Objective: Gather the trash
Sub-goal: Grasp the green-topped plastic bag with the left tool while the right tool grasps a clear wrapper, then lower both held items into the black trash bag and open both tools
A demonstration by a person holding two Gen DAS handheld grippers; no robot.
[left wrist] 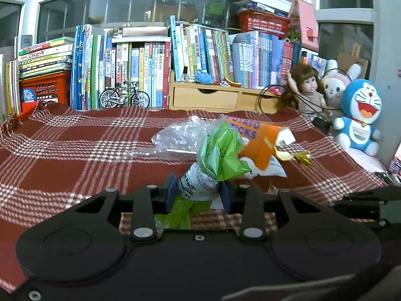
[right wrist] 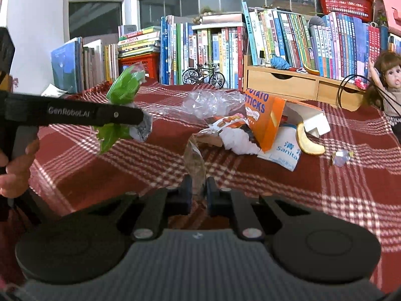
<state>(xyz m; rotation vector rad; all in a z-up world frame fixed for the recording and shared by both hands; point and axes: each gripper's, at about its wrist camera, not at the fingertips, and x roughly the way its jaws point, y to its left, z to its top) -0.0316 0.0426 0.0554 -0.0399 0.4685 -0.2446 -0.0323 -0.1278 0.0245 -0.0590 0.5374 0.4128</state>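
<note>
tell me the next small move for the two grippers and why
Probably carry both loads off to wherever the trash goes; no bin shows. The left gripper is shut on a green and white wrapper bundle and the right gripper pinches a brownish wrapper, so neither can take the orange potato sticks box yet.

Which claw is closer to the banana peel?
Right. The right claw, pinching a brown wrapper, sits just short of the banana peel; the left claw, holding green plastic, is farther left.
</note>
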